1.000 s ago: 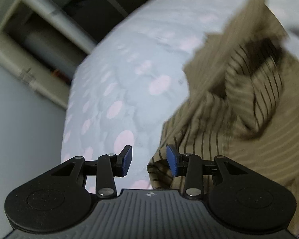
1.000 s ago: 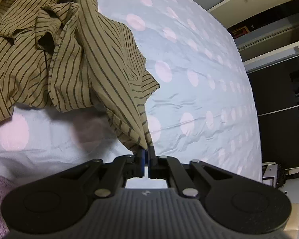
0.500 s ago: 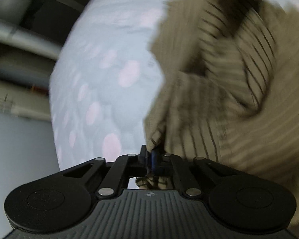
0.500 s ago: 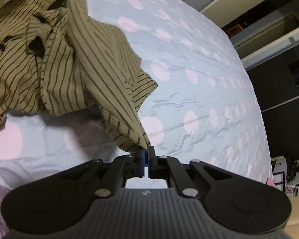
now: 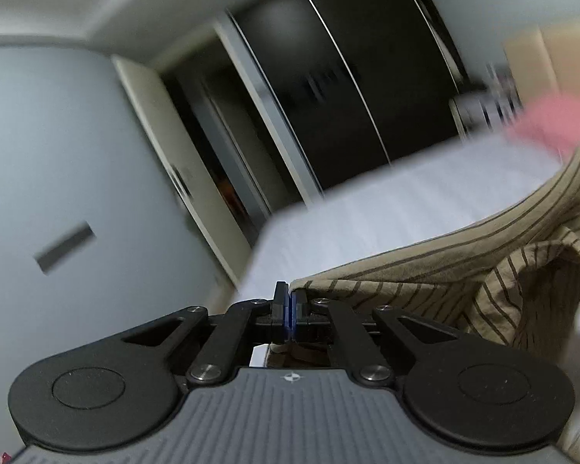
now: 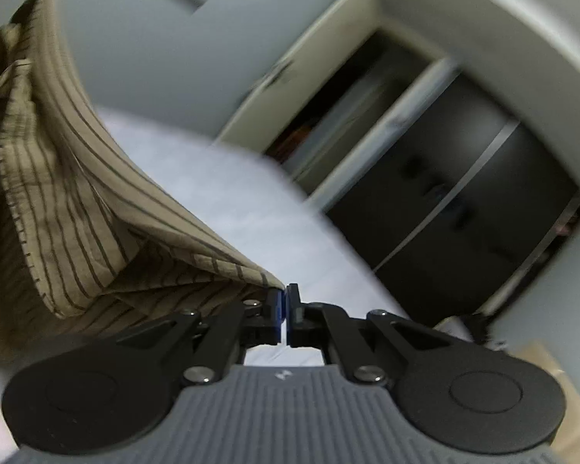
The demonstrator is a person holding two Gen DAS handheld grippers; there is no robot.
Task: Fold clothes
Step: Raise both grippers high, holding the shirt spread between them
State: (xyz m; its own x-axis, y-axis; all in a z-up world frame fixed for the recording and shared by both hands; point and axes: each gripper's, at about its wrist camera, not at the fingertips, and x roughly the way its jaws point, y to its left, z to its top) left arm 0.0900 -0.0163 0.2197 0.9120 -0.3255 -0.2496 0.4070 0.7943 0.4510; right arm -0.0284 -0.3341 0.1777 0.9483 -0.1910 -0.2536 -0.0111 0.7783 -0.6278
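My left gripper has its jaws pressed together on a corner of the tan cotton shirt with thin dark brown stripes, and the cloth runs away from the blue pads to the right side of the left wrist view, where it bunches into loose folds. My right gripper is clamped on another edge of the same shirt; the fabric comes to a point right at the pads and fans out up and to the left, toward the top left corner of the right wrist view. Between the two grips the shirt hangs stretched and lifted above the bed with the pale blue-white sheet, whose near corner shows just past my left fingertips. I cannot tell from these blurred views whether any part of the shirt touches the sheet. Beyond the bed's far edge I see a dark sliding-door wardrobe and a cream open cupboard frame beside it. A blurred pink shape sits at the bed's far right in the left wrist view.
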